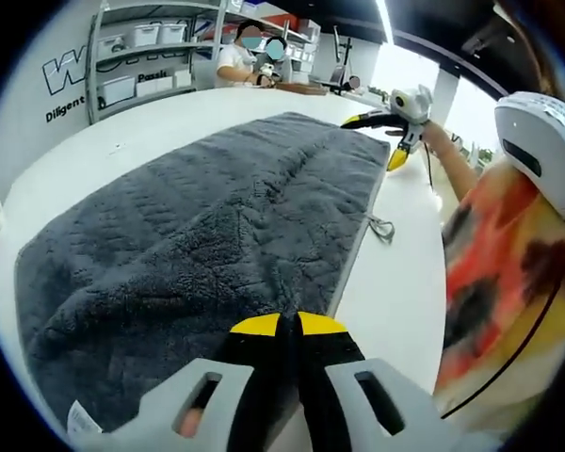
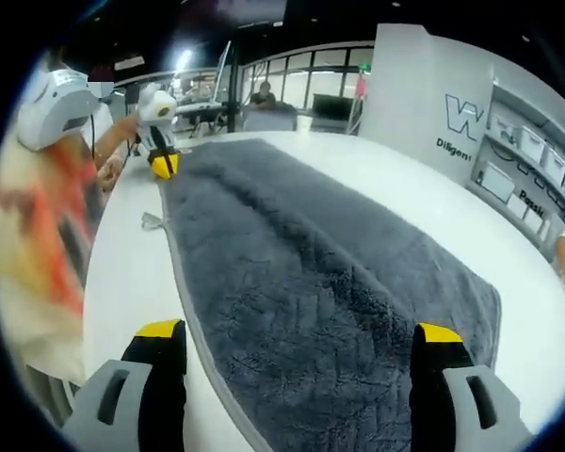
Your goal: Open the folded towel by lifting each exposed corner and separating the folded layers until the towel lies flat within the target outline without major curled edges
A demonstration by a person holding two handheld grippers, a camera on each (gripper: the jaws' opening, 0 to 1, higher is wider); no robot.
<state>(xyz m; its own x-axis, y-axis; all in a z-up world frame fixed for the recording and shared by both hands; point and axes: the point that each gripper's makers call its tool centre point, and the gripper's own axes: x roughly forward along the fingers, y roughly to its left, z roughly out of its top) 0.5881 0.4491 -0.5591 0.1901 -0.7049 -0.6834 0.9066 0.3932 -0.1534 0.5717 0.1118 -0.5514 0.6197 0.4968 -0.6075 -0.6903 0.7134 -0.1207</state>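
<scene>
Our left hand-held gripper (image 1: 287,325) pinches the towel (image 1: 217,226) edge; our right hand-held gripper (image 2: 301,339) gapes wide over it on the worktop (image 1: 395,292).

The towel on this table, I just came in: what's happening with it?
A person works a grey towel spread long across a white table, one tool at each end. The left tool is shut on the towel's edge; the right tool is open, straddling the other end. It lies mostly flat.
</scene>
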